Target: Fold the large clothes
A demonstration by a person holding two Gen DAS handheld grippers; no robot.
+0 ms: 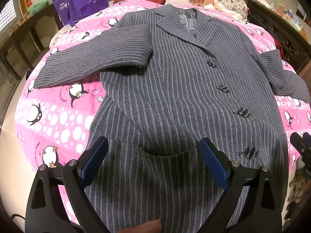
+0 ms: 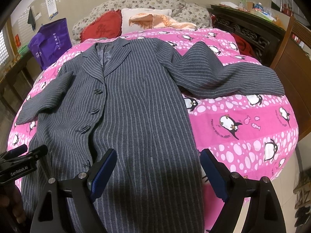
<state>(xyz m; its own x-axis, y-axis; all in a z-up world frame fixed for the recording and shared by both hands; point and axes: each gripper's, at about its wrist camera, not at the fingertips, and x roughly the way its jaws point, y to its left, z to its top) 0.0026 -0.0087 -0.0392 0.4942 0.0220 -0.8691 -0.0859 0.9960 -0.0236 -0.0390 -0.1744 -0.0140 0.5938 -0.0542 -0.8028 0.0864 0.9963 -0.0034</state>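
A long grey pinstriped coat (image 1: 175, 81) (image 2: 136, 104) lies face up and buttoned on a pink penguin bedspread (image 1: 58, 116) (image 2: 243, 128), collar toward the pillows. One sleeve (image 1: 93, 58) stretches out sideways to the left. The other sleeve (image 2: 229, 75) reaches to the right. My left gripper (image 1: 153, 155) hovers open above the coat's lower left front near a pocket flap, holding nothing. My right gripper (image 2: 157, 167) stands open over the coat's lower right side by its edge, also holding nothing. In the right wrist view the left gripper (image 2: 21, 151) shows at the left border.
A purple bag (image 1: 81, 0) stands at the bed's far left. A red heart cushion (image 2: 101, 27), a white pillow (image 2: 143, 17) with a peach scarf (image 2: 155, 21), and floral pillows lie at the head. Dark carved furniture (image 2: 248, 33) flanks the right side; a low cabinet (image 1: 19, 42) the left.
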